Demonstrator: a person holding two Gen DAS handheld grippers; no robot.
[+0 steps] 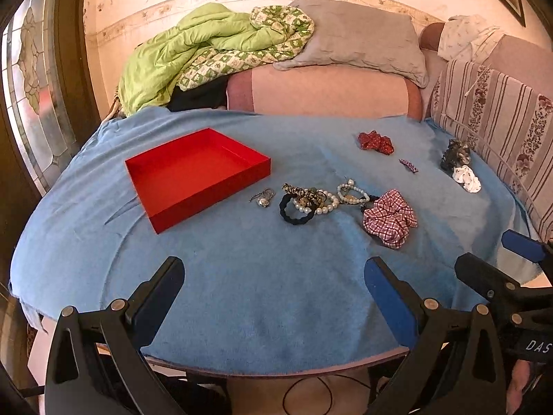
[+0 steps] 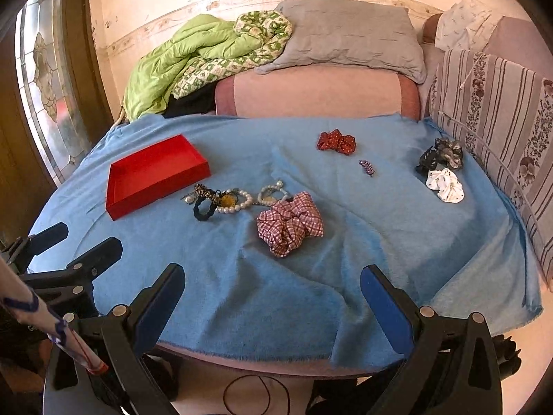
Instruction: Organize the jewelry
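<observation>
We are holding both grippers, left (image 1: 274,276) and right (image 2: 273,283), at the bench's near edge, jaws open and empty; jewelry (image 1: 311,199) is lying mid-bench beside the tray (image 1: 193,169), awaiting sorting.

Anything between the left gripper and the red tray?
Nothing: only bare blue cloth lies between the left gripper and the red tray, per the left wrist view.

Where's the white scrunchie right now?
In both views the white scrunchie lies far right on the blue cloth, just in front of the dark grey scrunchie, near the striped cushion.
</observation>
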